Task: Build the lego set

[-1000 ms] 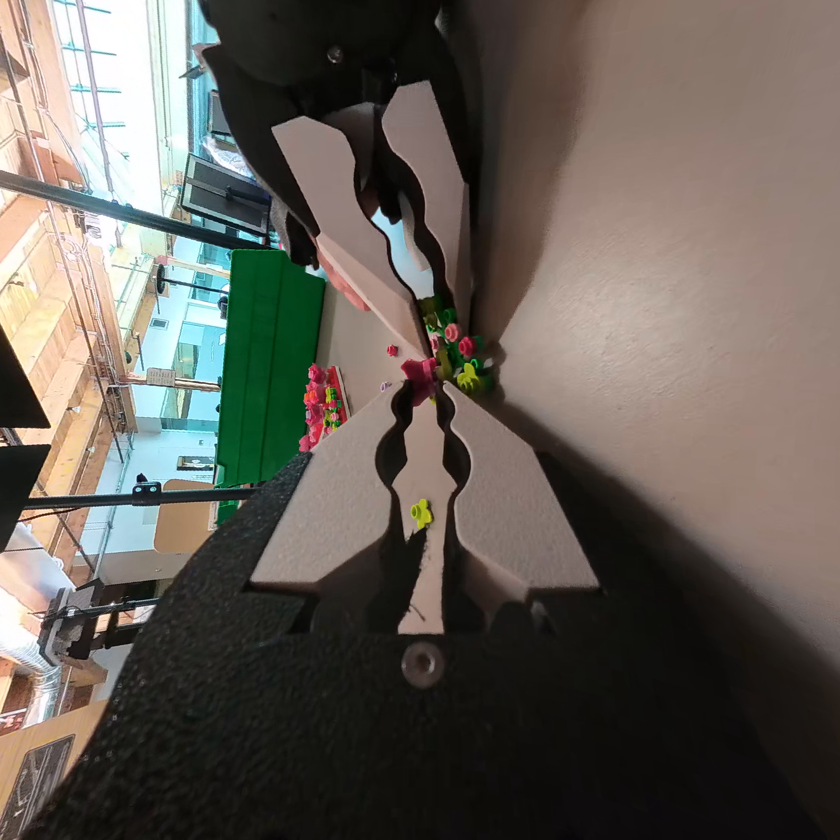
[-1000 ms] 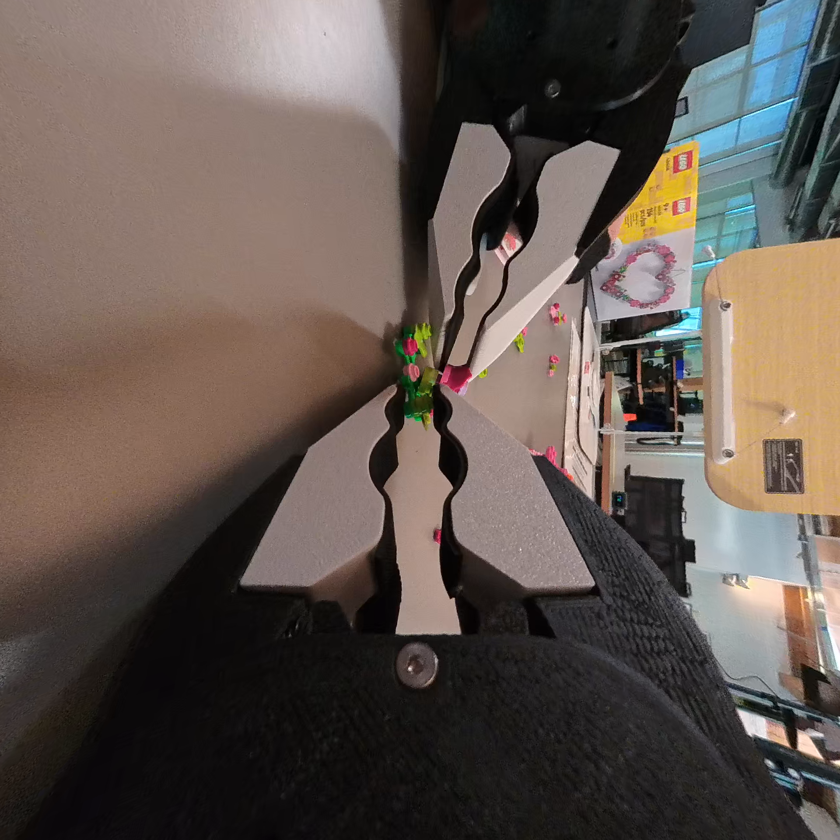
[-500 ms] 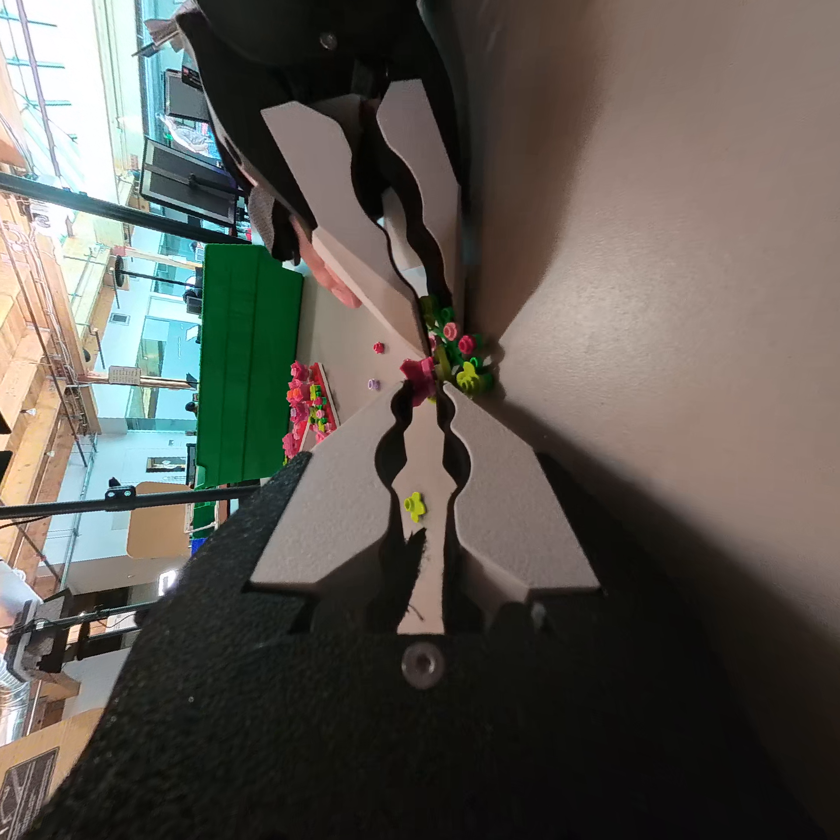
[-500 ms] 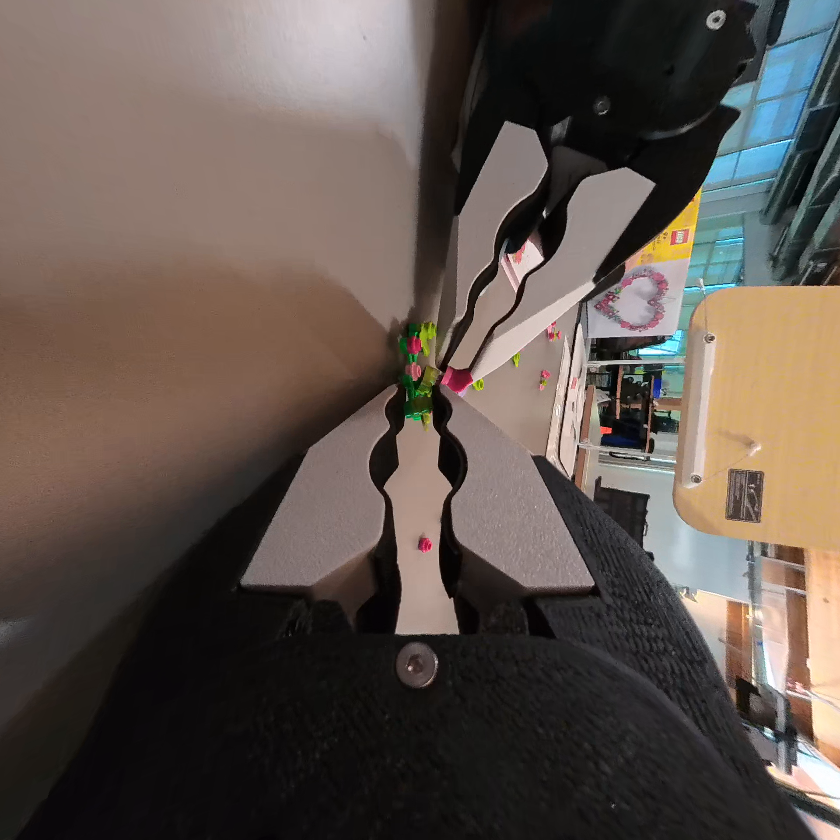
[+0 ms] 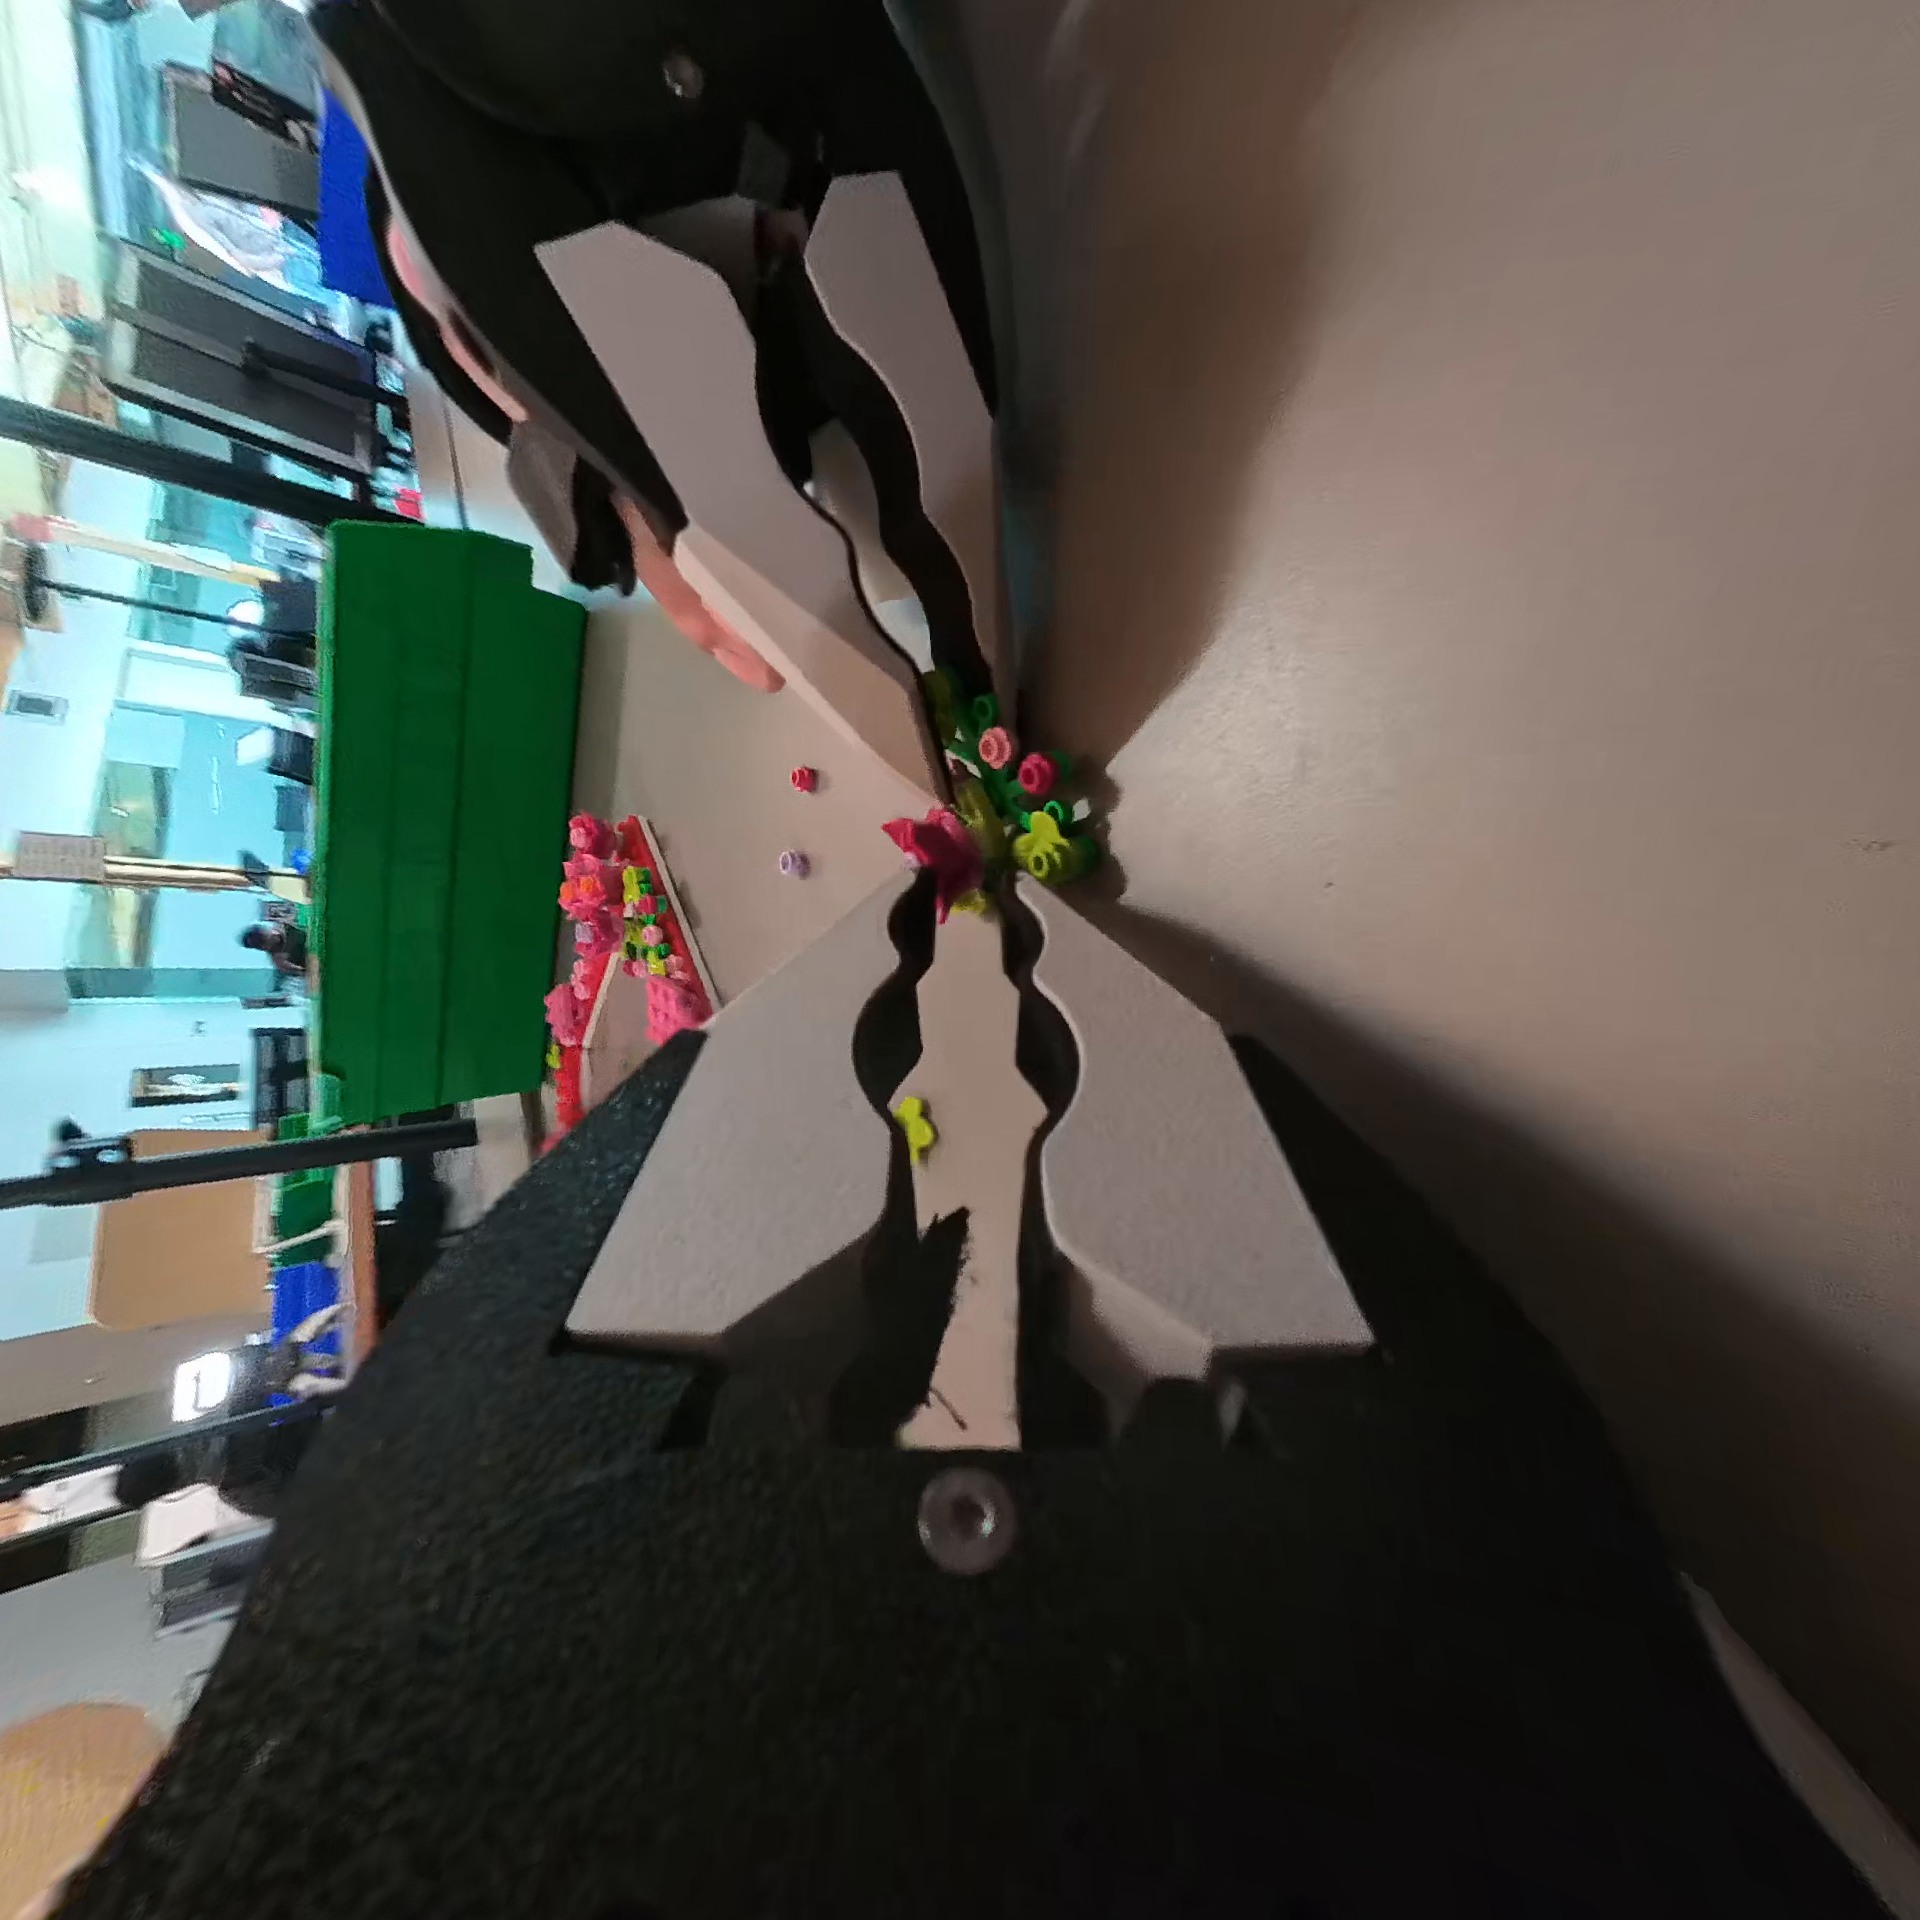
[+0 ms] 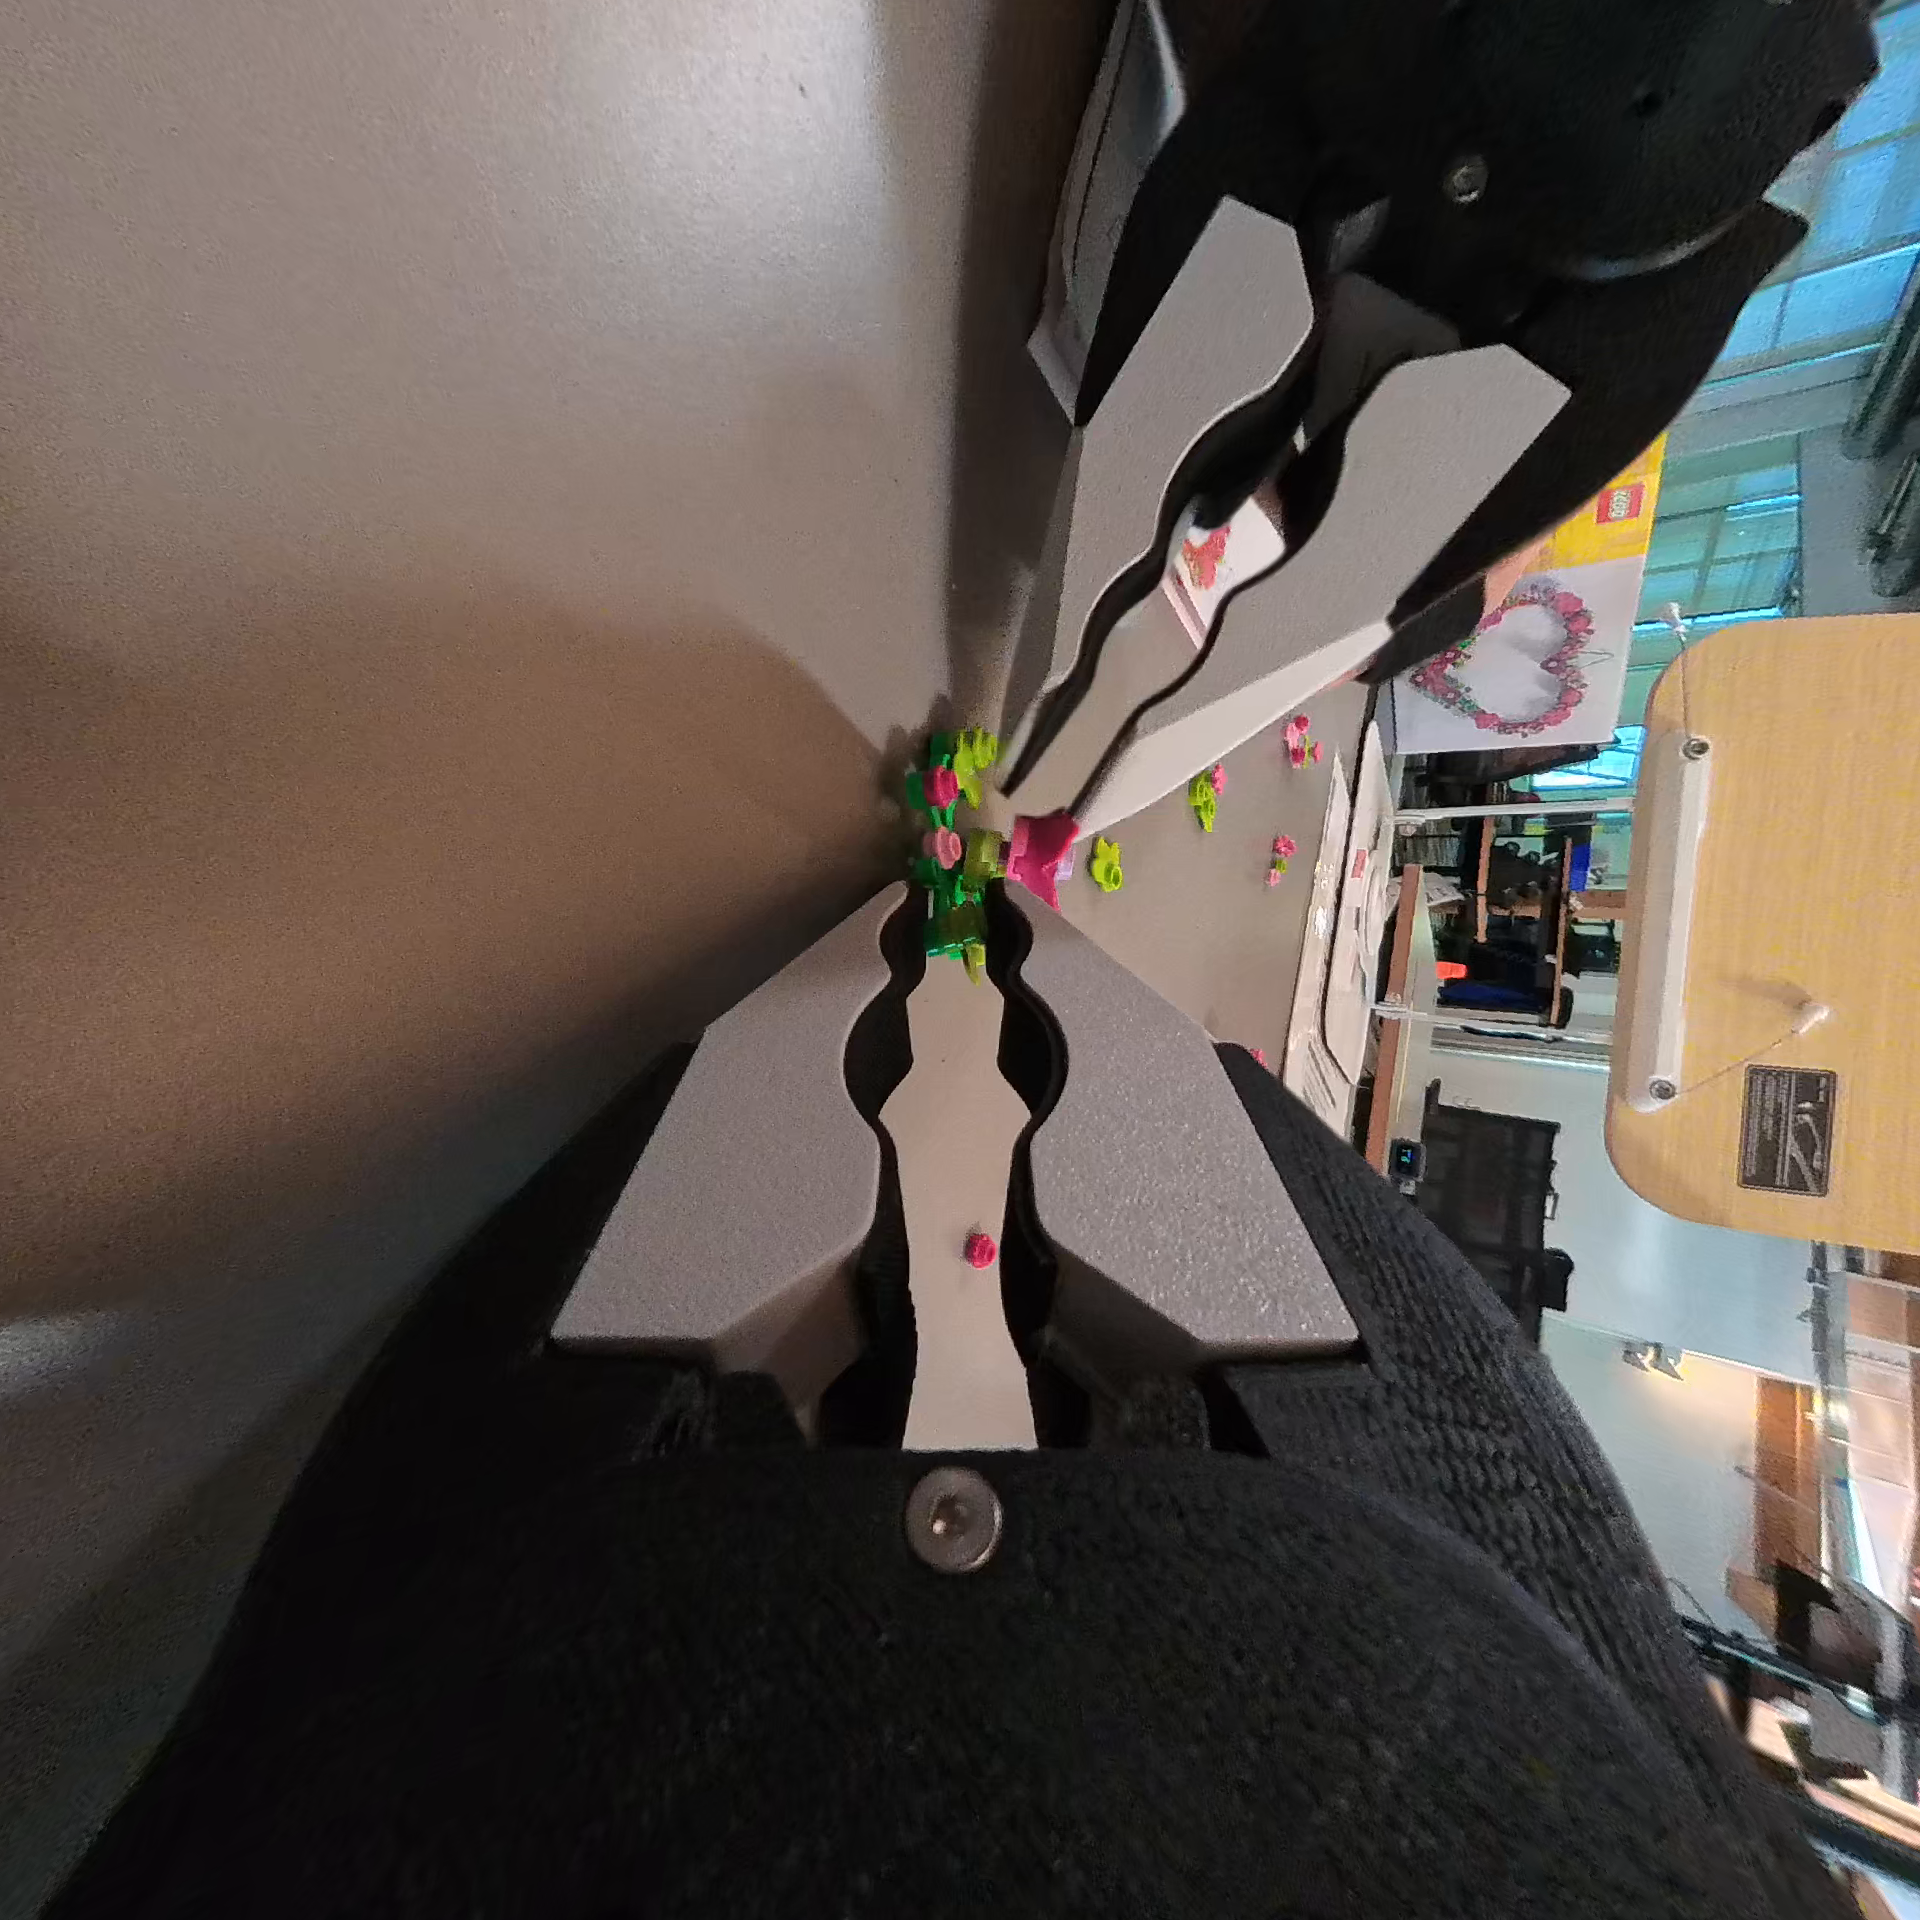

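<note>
The green sprig of flowers [image 6: 954, 847] sits on the table [image 6: 416, 520], pinched in my right gripper [image 6: 961, 914]. My left gripper [image 5: 961, 883] clamps a magenta flower piece [image 5: 940, 847] against it; their joint is blurred. A heart-shaped build [image 5: 623, 935] lies far off, partly hidden.

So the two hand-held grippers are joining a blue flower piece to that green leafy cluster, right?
Not quite: the flower piece is magenta, not blue. The right wrist view shows it at the tips of the left hand-held gripper, meeting the green leafy cluster that the right hand-held gripper holds.
</note>
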{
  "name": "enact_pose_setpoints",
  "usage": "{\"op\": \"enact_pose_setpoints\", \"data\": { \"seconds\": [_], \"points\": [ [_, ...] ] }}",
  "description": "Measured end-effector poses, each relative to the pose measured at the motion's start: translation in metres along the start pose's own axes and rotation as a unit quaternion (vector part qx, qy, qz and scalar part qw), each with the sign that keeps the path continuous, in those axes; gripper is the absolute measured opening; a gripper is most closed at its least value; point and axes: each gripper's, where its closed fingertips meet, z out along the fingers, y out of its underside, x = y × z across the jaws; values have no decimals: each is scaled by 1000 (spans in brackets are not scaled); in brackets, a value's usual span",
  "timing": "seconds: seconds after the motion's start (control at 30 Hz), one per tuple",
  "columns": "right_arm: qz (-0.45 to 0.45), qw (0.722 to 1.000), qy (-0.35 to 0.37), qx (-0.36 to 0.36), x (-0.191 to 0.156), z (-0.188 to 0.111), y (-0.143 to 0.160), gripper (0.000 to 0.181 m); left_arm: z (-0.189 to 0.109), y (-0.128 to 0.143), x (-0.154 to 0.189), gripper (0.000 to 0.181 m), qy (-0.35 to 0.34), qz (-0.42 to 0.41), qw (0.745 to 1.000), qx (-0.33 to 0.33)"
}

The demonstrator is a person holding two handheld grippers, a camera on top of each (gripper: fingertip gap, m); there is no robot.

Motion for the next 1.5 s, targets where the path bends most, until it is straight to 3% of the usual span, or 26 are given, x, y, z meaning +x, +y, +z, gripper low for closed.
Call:
{"op": "enact_pose_setpoints", "data": {
  "seconds": [0.37, 0.63, 0.77, 0.9, 0.97, 1.27, 1.5],
  "points": [
    [-32, 999, -8, -7, -1, 1, -1, 9, -9, -9, 4, 13, 71, -128, 988, 48],
    [-18, 1000, -8, -3, 0, 1, -1, 9, -11, -9, 2, 14, 75, -155, 983, 65],
    [-11, 1000, -8, -1, 0, 2, -1, 9, -19, 3, -9, 15, 60, -182, 980, 52],
    [-5, 1000, -14, -1, 1, 2, -1, 9, -16, 23, -2, 32, 101, -257, 961, 11],
    [2, 1000, -16, 0, 1, 3, -2, 10, -13, 21, -1, 30, 104, -278, 955, 24],
    [40, 999, -18, 14, 1, 2, -3, 9, -6, 15, 4, 16, 113, -292, 948, 51],
    [63, 998, -15, 24, 1, 2, -3, 10, -5, 12, 1, 11, 85, -241, 965, 53]
  ]
}}
